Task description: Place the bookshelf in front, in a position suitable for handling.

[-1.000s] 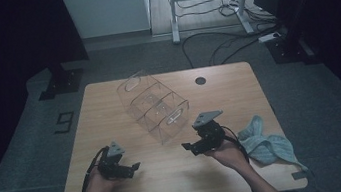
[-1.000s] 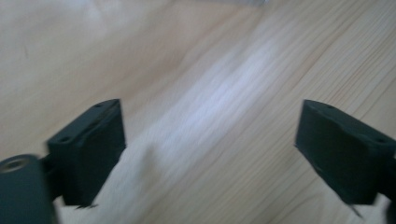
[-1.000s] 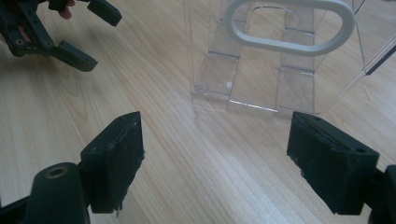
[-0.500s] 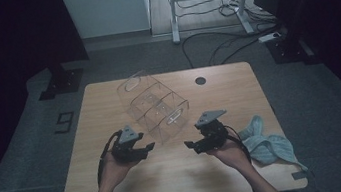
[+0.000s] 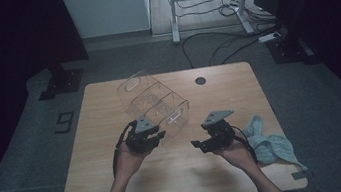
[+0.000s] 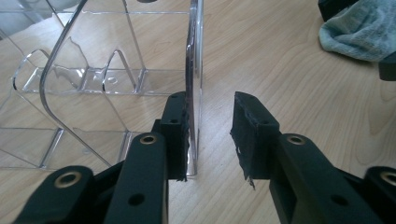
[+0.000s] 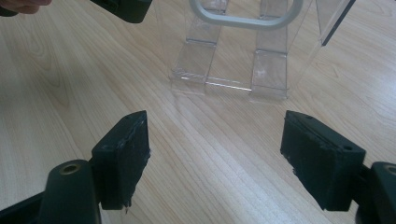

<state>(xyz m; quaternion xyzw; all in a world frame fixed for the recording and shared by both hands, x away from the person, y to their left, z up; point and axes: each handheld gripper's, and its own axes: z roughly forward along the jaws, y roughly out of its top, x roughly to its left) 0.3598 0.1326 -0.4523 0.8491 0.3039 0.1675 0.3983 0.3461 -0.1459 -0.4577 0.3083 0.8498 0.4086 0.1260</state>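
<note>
A clear acrylic organizer (image 5: 152,103) with several compartments lies near the middle of the wooden table (image 5: 238,91). My left gripper (image 5: 148,135) is at its near end. In the left gripper view its jaws have just been closing around the organizer's end wall (image 6: 195,70). The left pad (image 6: 177,135) lies against the wall, while the right pad (image 6: 247,133) stands a gap away. My right gripper (image 5: 213,138) hovers to the organizer's right, open with nothing between its fingers (image 7: 217,123). It faces the organizer's end (image 7: 229,60) with the handle cut-out.
A crumpled light blue cloth (image 5: 272,143) lies at the table's front right, also visible as the cloth (image 6: 359,32) beyond the left jaws. A round black grommet (image 5: 200,80) sits near the far edge. Cables and stand feet lie on the floor behind.
The left hand has moved from the table's front left, up and rightward to the organizer's near end, and its jaws have narrowed around the end wall. The right hand has kept still.
</note>
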